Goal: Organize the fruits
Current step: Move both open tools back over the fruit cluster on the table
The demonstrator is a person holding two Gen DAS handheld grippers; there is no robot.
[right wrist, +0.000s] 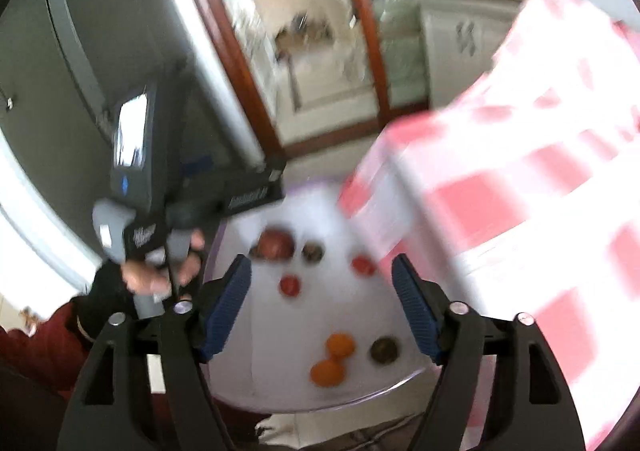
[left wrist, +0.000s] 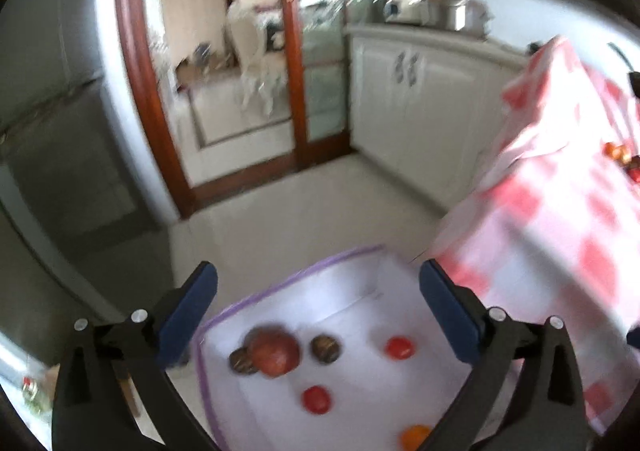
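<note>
A white bin with a purple rim stands on the floor beside the table. In it lie a red apple, two brown fruits, two red tomatoes and an orange. My left gripper hangs open above the bin with nothing between its fingers. In the right wrist view my right gripper is also open and empty over the bin, above two oranges, a brown fruit and a tomato. A gloved hand holds the left gripper at the left.
A table under a pink checked cloth rises right of the bin, with a few small fruits on it. A grey fridge stands at the left. Behind are a wood-framed glass door, white cabinets and pale floor.
</note>
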